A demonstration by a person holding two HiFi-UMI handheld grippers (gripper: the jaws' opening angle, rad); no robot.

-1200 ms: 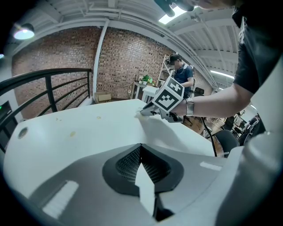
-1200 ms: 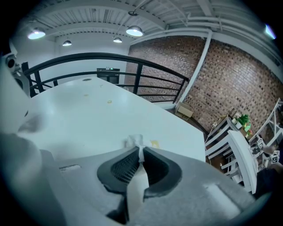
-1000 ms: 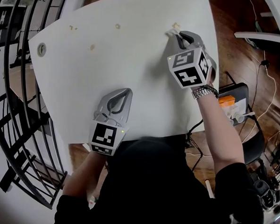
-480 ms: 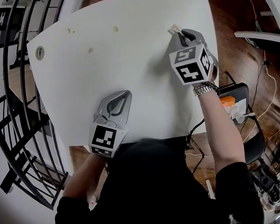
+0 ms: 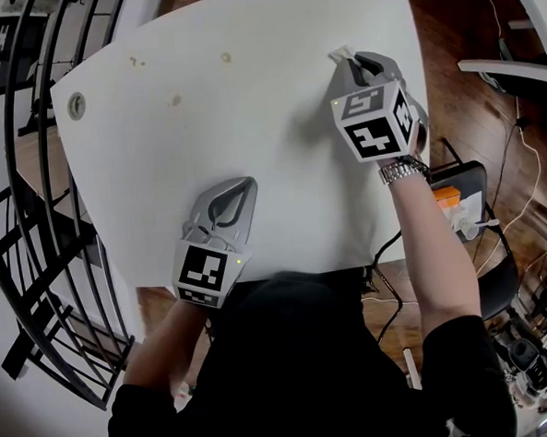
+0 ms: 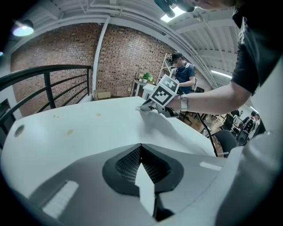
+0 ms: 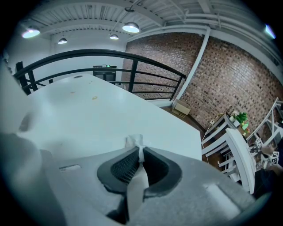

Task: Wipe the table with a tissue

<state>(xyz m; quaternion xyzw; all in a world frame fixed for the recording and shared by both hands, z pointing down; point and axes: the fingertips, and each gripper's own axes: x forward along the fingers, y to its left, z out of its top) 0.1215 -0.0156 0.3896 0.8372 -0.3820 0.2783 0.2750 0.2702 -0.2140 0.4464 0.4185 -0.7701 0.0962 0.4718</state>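
Head view first: which step is in hand?

— Mid-wipe, by my reading. My right gripper (image 5: 345,59) has its jaws pinched fully together on a tissue (image 5: 339,54). The white wad pokes out just past the tips and presses on the counter (image 5: 250,131). My left gripper (image 5: 245,183) rests on the counter's near side, well behind and left of the right jaws. Its jaws are closed tip to tip with nothing between them.

— What does the next move call for?

— A sweep to the left of my right jaws, I'd say. Small yellowish stains (image 5: 226,57) sit out that way, well apart from the tissue and not yet reached. The wad would need to ride flat under light, even pressure. It is thin and crumpled, so I judge it could bunch or tear if dragged hard.

— And the materials?

— The right gripper view shows the tissue as soft, creased paper, a small ruffled tuft caught between ribbed black pads (image 7: 125,167). The shells around my jaws are grey moulded plastic. The counter is smooth matt white with rounded corners, and a round cable grommet (image 5: 77,106) is set in it far to the left of both jaws. The stains look like dried specks, though they are too small to say more.
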